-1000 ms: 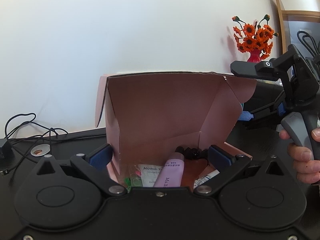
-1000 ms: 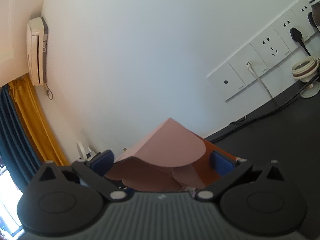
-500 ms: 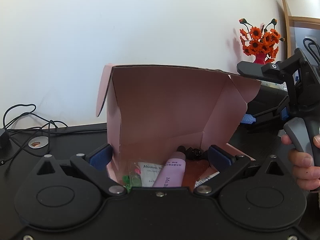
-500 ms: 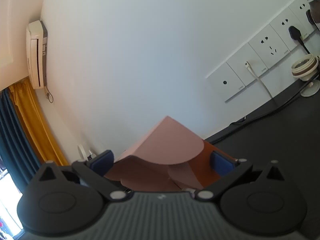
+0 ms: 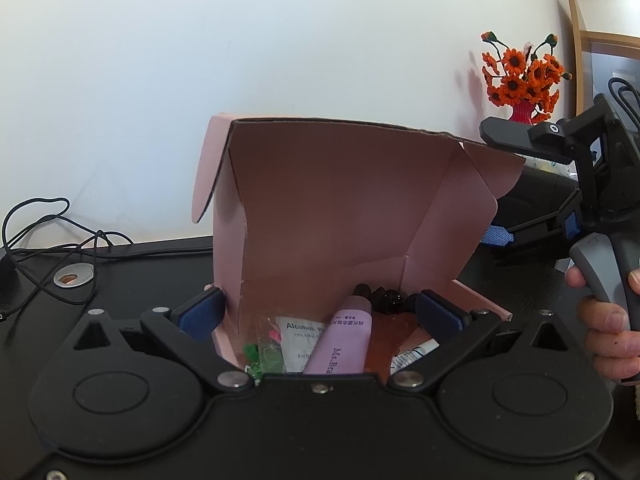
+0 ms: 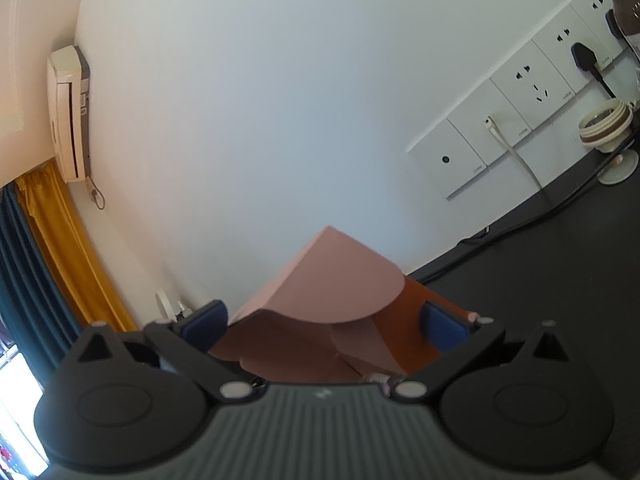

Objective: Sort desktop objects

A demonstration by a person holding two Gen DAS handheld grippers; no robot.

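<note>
Between the spread fingers of the left gripper [image 5: 318, 314] sits the pink box [image 5: 340, 216] on the black tabletop [image 5: 132, 276], its lid raised upright. Inside lie a lilac tube [image 5: 346, 342], a white alcohol-wipe packet [image 5: 300, 340], a clear bag of green and pink bits [image 5: 266, 350] and some small black items [image 5: 384, 298] at the back. Just right of the box, a hand holds the right gripper [image 6: 324, 320], its fingers apart around a rounded side flap [image 6: 340, 276]. Cables [image 5: 48, 236] trail at far left; orange flowers [image 5: 520, 76] stand by the wall.
</note>
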